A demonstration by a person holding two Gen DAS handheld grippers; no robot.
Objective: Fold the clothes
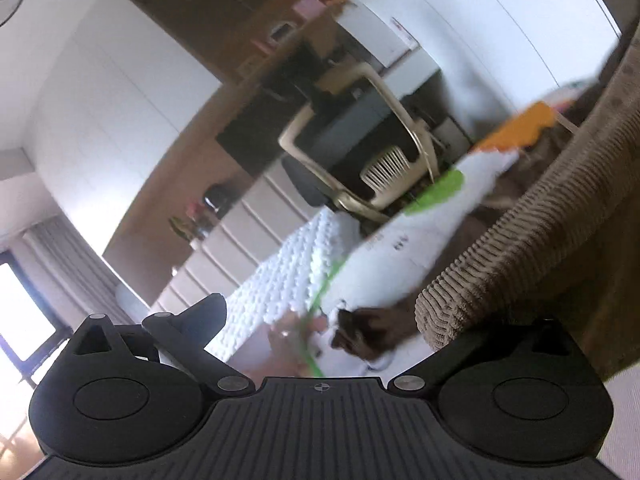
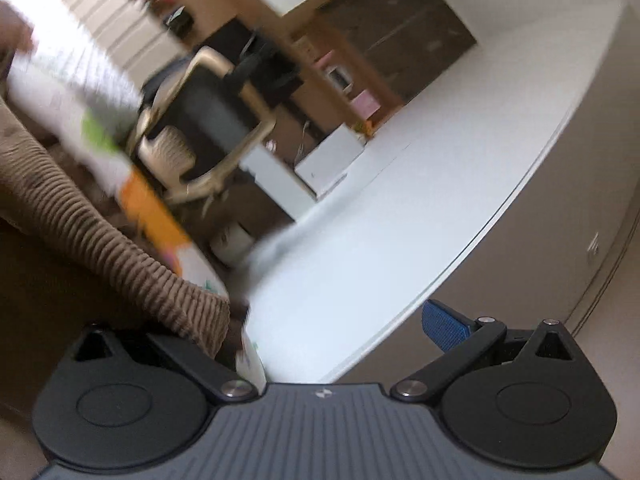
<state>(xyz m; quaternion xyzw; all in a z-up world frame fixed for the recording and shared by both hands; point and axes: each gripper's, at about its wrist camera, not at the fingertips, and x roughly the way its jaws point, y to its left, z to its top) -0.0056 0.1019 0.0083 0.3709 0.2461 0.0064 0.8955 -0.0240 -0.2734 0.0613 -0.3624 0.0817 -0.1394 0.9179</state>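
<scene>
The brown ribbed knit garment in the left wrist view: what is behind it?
Behind the brown ribbed knit garment, a white cloth with green and orange patches shows; its right part is covered.

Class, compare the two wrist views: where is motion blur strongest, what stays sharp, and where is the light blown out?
Left wrist view: the white printed cloth and chair smear; the gripper body stays sharp; the window is blown out. Right wrist view: chair and cloth blur; the blue pad is crisp; straight edges bow.
</scene>
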